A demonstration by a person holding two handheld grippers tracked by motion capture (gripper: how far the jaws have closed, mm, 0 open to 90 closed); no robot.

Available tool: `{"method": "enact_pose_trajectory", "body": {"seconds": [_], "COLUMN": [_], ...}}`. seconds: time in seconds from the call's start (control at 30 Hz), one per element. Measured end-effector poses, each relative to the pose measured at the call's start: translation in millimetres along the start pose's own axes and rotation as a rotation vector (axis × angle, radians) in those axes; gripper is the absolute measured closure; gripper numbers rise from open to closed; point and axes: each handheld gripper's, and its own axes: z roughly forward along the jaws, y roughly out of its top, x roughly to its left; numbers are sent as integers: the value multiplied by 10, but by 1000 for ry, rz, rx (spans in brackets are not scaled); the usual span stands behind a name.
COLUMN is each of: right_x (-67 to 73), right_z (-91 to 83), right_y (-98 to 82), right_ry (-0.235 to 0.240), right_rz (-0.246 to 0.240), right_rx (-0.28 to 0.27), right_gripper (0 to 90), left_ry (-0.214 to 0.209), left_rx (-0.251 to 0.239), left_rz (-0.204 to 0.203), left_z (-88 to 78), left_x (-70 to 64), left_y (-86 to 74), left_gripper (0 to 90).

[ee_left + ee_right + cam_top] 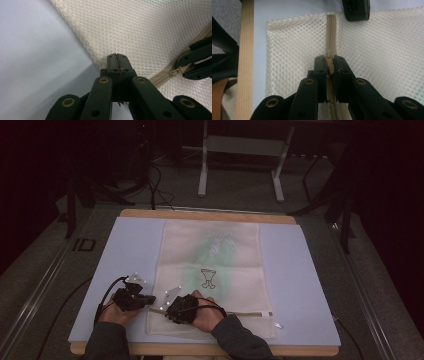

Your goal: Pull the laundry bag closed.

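One mesh bag lying flat on the pale blue mat of the bench, long side running away from the person. Inside the bag, seen faintly through the mesh, a pale green patch and a small dark-outlined figure near the bag's middle; too dim to name. Zipper running across the bag's near end, with its pull tab close to the bag's left edge.

Left tool at the bag's near left corner, jaws fully together on the edge of the mesh right at that corner, just left of the zipper's end. Right tool just right of it on the zipper line, jaws closed tight on the pull tab, which stands pinched between the two pads with the zipper tape running straight on from the tab toward the left tool. Both tools near each other but apart, at the bag's near left end, each held in a hand with a dark sleeve coming in from the bag's near side.
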Motion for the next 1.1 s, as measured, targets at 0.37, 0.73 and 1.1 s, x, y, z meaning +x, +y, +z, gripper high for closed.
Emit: {"method": "enact_pose_trajectory", "body": {"seconds": [0.37, 0.73, 1.1], "right_x": [5, 30, 36], "right_z": [-59, -110, -166], "right_y": [-73, -126, -184], "right_ry": [-3, -6, -10], "right_rz": [5, -4, -4], "right_rx": [8, 23, 36], "right_gripper": [823, 823, 823], "left_ry": [2, 2, -3], "left_rx": [0, -2, -3], "left_rz": [1, -4, -3], "left_z": [0, 0, 0], "left_x": [-3, -2, 5], "left_y": [0, -2, -4], "left_gripper": [900, 900, 900]}}
